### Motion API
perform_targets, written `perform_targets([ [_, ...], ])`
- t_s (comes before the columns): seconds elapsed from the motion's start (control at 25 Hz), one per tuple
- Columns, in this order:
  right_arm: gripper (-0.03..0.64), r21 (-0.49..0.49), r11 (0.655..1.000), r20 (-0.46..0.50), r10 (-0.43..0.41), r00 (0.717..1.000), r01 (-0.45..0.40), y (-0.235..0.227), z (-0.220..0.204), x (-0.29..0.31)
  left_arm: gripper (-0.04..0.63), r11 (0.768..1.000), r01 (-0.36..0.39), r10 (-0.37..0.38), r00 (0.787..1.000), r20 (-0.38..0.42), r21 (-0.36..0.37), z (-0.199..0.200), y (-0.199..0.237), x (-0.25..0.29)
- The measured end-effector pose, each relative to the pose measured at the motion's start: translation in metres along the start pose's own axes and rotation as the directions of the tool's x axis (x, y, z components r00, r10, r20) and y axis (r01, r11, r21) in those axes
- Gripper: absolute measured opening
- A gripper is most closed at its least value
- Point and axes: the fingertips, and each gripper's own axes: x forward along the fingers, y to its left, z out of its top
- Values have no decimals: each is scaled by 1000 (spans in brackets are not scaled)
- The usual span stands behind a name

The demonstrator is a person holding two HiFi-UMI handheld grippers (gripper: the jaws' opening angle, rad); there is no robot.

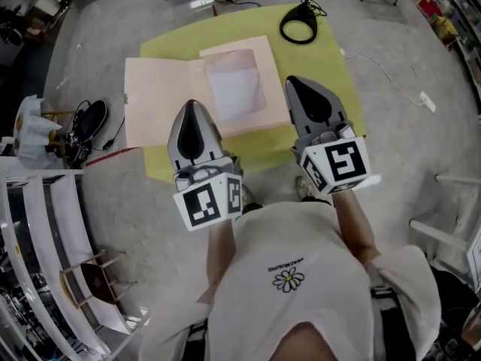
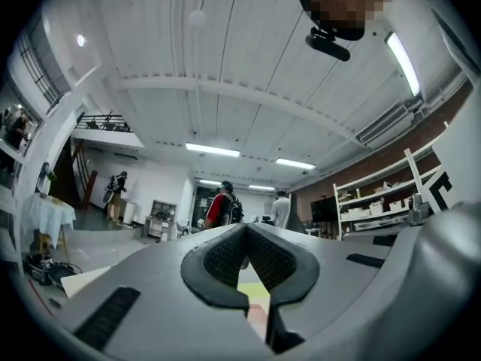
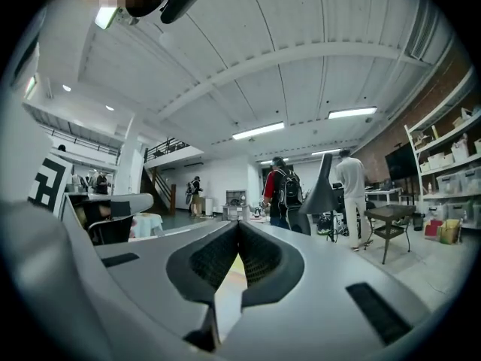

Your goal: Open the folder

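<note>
Yellow-green table [image 1: 331, 74]: I am standing at its near edge, grey floor [image 1: 90, 43] spreading around it.
Left gripper [image 1: 193, 105]: I am holding it up by the folder's near edge, jaws pressed together, carrying nothing.
Right gripper [image 1: 291, 82]: I am holding it alongside, jaws likewise together and empty.
Folder [image 1: 161, 96]: lying spread open mid-table, white sheet [image 1: 234, 89] showing inside.
Progress: opening is looking finished; nothing seems left.

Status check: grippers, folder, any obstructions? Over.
Left gripper, right gripper: both shut, empty. Pale pink paper folder open flat on yellow-green table, neither gripper touching it. Nothing blocking.
</note>
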Motion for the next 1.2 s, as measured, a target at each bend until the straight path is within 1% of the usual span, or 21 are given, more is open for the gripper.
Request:
perform_targets([
  [0.12,12,-8,1000,-5,-25,1000,25,-10,-4,-8,15,1000,-5,5,1000,-19,-22,-5,-6,3],
  [0.24,12,-10,999,-11,-41,999,40,-14,-8,-12,15,1000,-16,16,999,-33,-7,-8,-7,2],
  [0.32,12,-10,999,-11,-46,999,46,-15,-8,-12,15,1000,-22,22,999,-36,-9,-8,-6,1],
  [0.64,12,-30,999,0,-43,999,43,-7,-5,-7,15,999,-36,36,998,-45,4,-8,5,-2],
  [0.96,12,-34,999,-3,-29,1000,29,-1,-5,-4,15,998,-60,60,997,-47,-4,-7,15,-7],
  [1.2,12,-26,999,-7,-34,999,34,-1,-7,-4,15,997,-72,71,996,-46,-5,-7,21,-9],
])
